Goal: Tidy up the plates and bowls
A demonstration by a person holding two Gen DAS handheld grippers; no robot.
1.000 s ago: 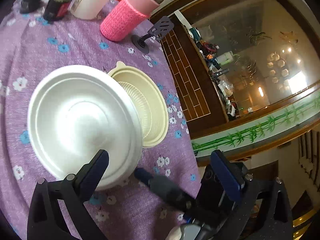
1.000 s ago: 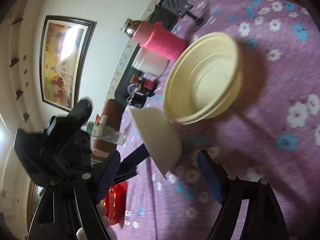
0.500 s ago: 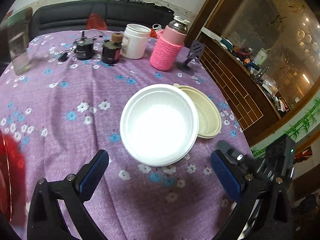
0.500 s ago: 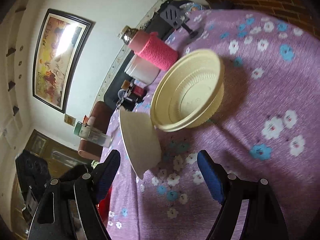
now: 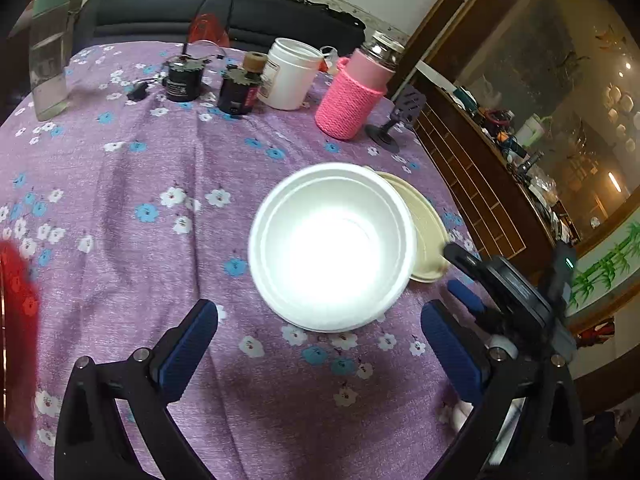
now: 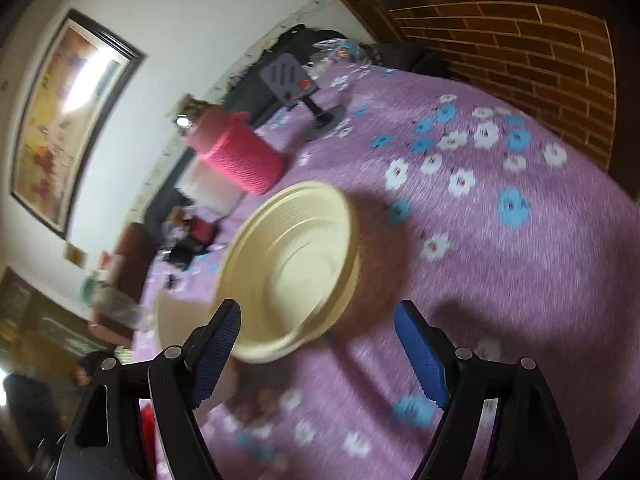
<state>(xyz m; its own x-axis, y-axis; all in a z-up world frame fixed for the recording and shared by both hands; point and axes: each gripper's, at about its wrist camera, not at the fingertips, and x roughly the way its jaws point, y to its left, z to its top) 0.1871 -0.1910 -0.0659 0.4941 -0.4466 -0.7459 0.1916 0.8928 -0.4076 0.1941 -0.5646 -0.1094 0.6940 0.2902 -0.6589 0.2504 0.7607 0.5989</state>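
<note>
White bowl [image 5: 332, 246] seen ahead of left gripper [image 5: 318, 350], 12 o'clock, outside wide jaws. Cream bowl [image 6: 290, 264] at 11 o'clock of right gripper [image 6: 320, 346], jaws wide, nothing held.

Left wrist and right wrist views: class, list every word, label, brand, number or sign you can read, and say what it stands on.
No text can be read in either view.
White jar: it has a label, too small and blurred to read.
Two dark containers: markings unreadable.
Framed picture: glare and blur, no legible words.
</note>
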